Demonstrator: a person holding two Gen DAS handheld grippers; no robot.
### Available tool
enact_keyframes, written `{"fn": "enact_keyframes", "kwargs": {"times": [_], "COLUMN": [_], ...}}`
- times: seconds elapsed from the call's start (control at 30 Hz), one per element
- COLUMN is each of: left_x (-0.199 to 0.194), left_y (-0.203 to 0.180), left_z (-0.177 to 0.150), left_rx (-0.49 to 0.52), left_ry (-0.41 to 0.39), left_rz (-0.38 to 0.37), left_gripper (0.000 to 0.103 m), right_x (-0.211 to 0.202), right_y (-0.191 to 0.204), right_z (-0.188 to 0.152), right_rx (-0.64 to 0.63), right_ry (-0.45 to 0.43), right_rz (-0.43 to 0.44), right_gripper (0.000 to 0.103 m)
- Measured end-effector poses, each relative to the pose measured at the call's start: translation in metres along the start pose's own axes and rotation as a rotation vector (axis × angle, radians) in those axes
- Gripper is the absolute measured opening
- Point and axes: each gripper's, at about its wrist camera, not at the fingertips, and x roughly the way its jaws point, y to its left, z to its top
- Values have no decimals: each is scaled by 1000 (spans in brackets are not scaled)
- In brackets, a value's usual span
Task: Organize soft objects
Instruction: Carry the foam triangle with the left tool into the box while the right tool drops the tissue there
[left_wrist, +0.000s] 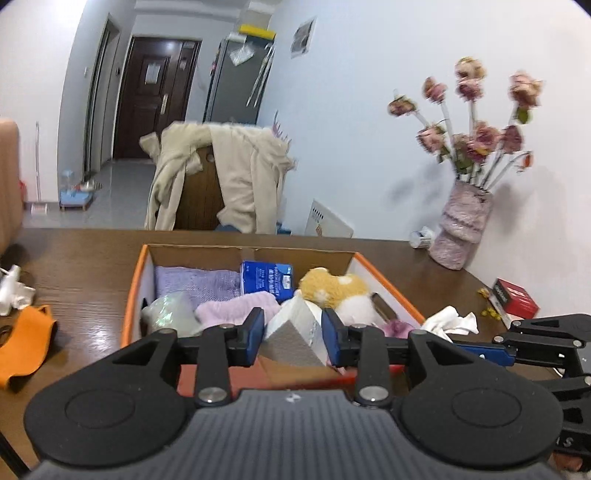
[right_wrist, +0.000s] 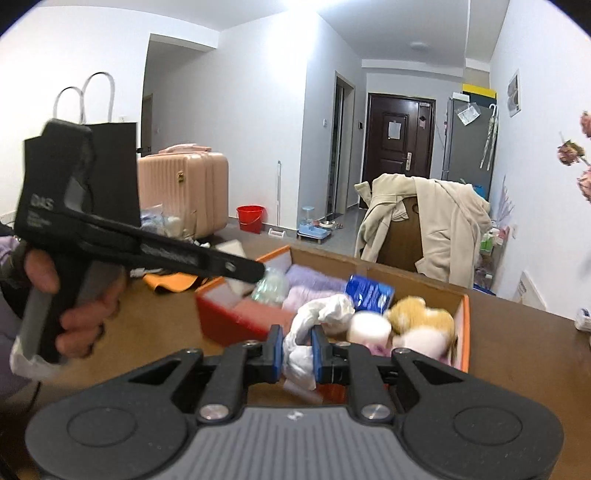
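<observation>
Two grippers hover at the near side of an open cardboard box (left_wrist: 243, 254) on a brown wooden table (left_wrist: 81, 266). Nearest in the right wrist view, the right gripper (right_wrist: 297, 356) is clenched on a crumpled white cloth (right_wrist: 317, 317), which bunches up above the blue pads (right_wrist: 276, 354) in front of the box. In the left wrist view, the left gripper (left_wrist: 293, 332) has a white and grey foam wedge (left_wrist: 295, 332) between its pads, though the jaws have just been opening and a firm grip cannot be told. A hand (right_wrist: 81, 317) holds that gripper's handle. Inside the box lie a pink cloth (left_wrist: 236, 308), a yellow and white plush toy (left_wrist: 336, 291), a blue tissue pack (left_wrist: 267, 282) and a folded lilac towel (left_wrist: 195, 282). Left of the box an orange cloth (left_wrist: 26, 343) rests on the table. Farther back, a vase (left_wrist: 461, 225) of flowers stands near the wall, and a beige coat (left_wrist: 236, 177) drapes over a chair.
</observation>
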Motion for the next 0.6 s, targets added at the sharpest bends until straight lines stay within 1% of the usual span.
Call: {"fn": "enact_keyframes", "kwargs": {"times": [0.1,0.2,0.23,0.27,0.33,0.37,0.4,0.43,0.47,0.6], "left_x": [44,80,88,94,101,103,106,106,105,97], "left_y": [11,18,21,23,30,33,34,35,38,48], "left_z": [9,8,6,4,-1,-3,-4,-4,-3,3], "left_rx": [-55,-67,-72,-81,-107,-112,-106,-98,-107,-136], "left_ry": [71,116,126,131,131,129,140,143,135,111], "left_rz": [-7,0,5,7,-2,-8,-6,-6,-2,19], "left_gripper": [34,34,37,42,65,68,69,69,69,70], "right_x": [39,79,88,99,118,125,131,139,143,143], "right_y": [-20,-37,-39,-43,-50,-54,-56,-54,-51,-51], "right_z": [8,7,4,2,-4,-8,-13,-16,-18,-19], "right_rx": [68,125,137,150,196,219,238,237,227,226], "right_ry": [33,73,82,94,103,110,122,149,167,175], "right_rz": [17,35,40,42,56,80,104,124,135,132], "right_gripper": [16,16,16,16,23,28,37,41,41,42]}}
